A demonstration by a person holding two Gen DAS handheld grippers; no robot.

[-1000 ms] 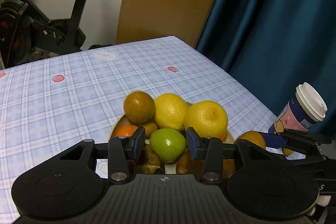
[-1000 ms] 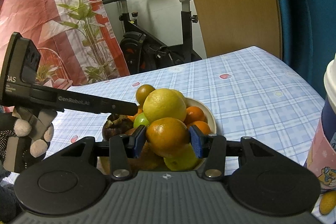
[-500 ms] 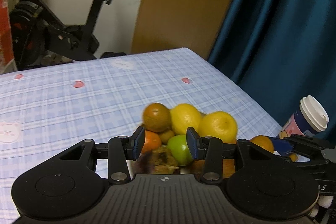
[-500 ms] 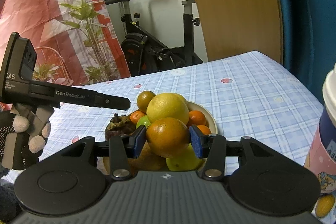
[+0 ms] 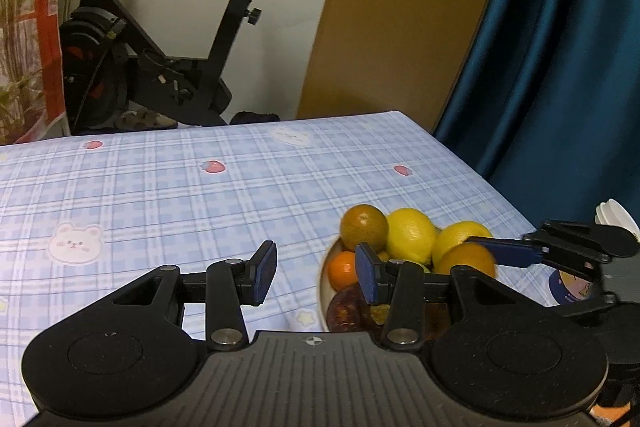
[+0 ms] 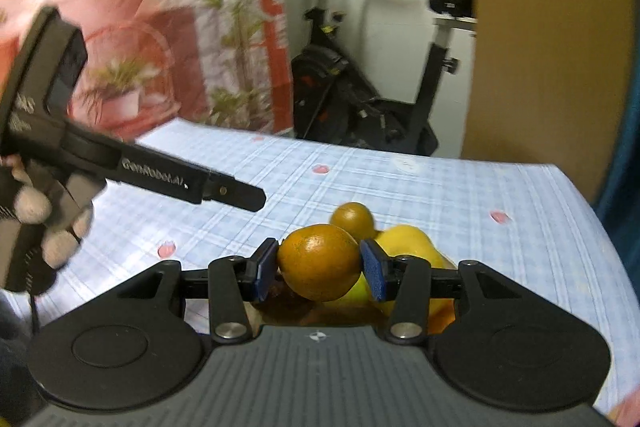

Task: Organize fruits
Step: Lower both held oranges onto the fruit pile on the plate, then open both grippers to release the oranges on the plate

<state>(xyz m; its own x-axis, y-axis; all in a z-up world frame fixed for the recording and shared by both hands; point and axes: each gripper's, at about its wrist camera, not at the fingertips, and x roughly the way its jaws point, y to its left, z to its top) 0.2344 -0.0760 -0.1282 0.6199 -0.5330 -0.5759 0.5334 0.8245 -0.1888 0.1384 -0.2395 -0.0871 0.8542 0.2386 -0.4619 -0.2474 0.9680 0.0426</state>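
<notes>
the right gripper (image 6: 319, 269), a black two-finger tool with blue pads, is angled downward over the table and grips a round orange with a greenish tinge (image 6: 319, 267) between both pads; the fruit is held above the heap in the bowl. in the left wrist view the same orange (image 5: 466, 259) shows at the end of the right gripper's long black fingers, just over the bowl's right part.

the left gripper (image 5: 316, 277) also points down at a slant, to the left of the bowl, its blue-padded jaws parted with nothing between them, only the blue checked tablecloth with bear and strawberry prints (image 5: 160, 195) behind. in the right wrist view a gloved hand (image 6: 40, 223) grasps its black handle at the left edge.

the shallow cream-coloured bowl (image 5: 325, 269) rests on the tablecloth near the right edge of the table. it holds two yellow lemons (image 5: 410, 235) side by side, a dull brownish-green orange (image 5: 363, 229) at the back left, a small bright orange mandarin (image 5: 342, 269) by the left rim, and a dark purple-brown fruit (image 5: 346, 309) at the near side. behind the right gripper stands a paper cup with a white lid (image 5: 614, 219), mostly hidden.
</notes>
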